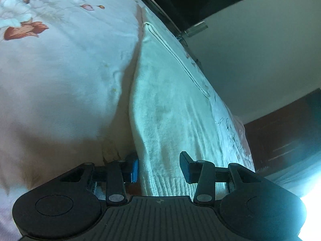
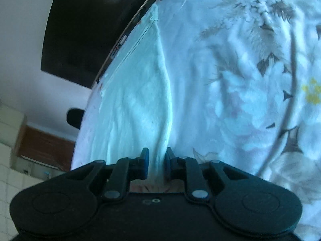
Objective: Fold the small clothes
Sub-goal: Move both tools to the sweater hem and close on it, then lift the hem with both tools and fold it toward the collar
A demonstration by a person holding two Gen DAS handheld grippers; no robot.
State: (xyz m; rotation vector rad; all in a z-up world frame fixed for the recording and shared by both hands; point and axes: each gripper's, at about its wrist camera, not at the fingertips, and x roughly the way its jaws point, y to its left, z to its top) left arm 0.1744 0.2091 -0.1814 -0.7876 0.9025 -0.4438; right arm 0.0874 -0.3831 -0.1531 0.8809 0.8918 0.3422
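A: Largest first. What carries everything?

B: I log a bed under a floral sheet (image 1: 60, 70). A pale knitted garment (image 1: 170, 110) is stretched in a long band close along the bed's far edge, next to a dark frame (image 1: 160, 10).

A: Left side?

B: My left gripper (image 1: 159, 167) stands half open. The garment's ribbed hem lies between its fingers; the blue pad (image 1: 134, 170) sits at the cloth's edge, but the other pad looks clear of the cloth. Grip uncertain, view blurred.

A: Right?

B: My right gripper (image 2: 156, 162) is narrow, pinching a gathered fold of the garment (image 2: 140, 100) between both pads.
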